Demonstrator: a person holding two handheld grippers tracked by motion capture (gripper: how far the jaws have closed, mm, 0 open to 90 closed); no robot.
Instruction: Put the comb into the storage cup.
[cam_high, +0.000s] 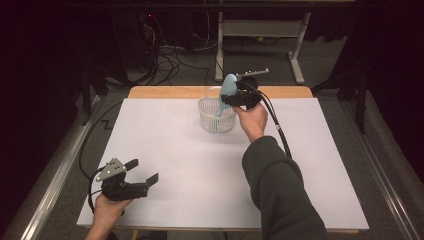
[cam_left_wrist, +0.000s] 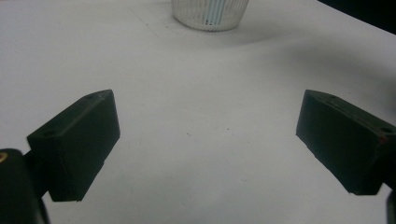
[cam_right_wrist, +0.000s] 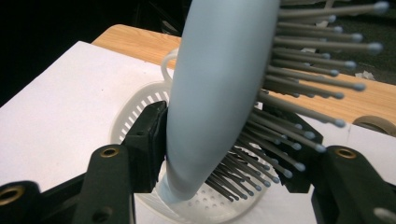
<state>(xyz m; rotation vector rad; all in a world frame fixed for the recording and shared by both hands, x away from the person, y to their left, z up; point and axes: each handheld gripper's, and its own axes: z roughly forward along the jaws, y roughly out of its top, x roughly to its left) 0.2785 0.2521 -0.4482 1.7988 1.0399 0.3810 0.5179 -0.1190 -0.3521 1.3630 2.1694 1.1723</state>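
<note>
A pale blue hairbrush (cam_high: 229, 86) stands upright with its handle down inside a white slotted basket (cam_high: 217, 120) at the far middle of the table. My right gripper (cam_high: 227, 99) reaches over the basket with the brush's neck between its jaws. In the right gripper view the brush (cam_right_wrist: 219, 84) leans its smooth back on one pad (cam_right_wrist: 152, 140), while its straight, unbent bristles reach toward the other, so the jaws stand loosely open around it. My left gripper (cam_high: 142, 171) rests near the front left corner, wide open with nothing in it (cam_left_wrist: 208, 126).
White paper (cam_high: 165, 150) covers the wooden table (cam_high: 160, 92). The basket (cam_left_wrist: 208, 14) appears far ahead in the left gripper view. The right gripper's cable (cam_high: 280, 130) trails back over the paper beside the sleeve. A table frame and cables lie on the floor beyond.
</note>
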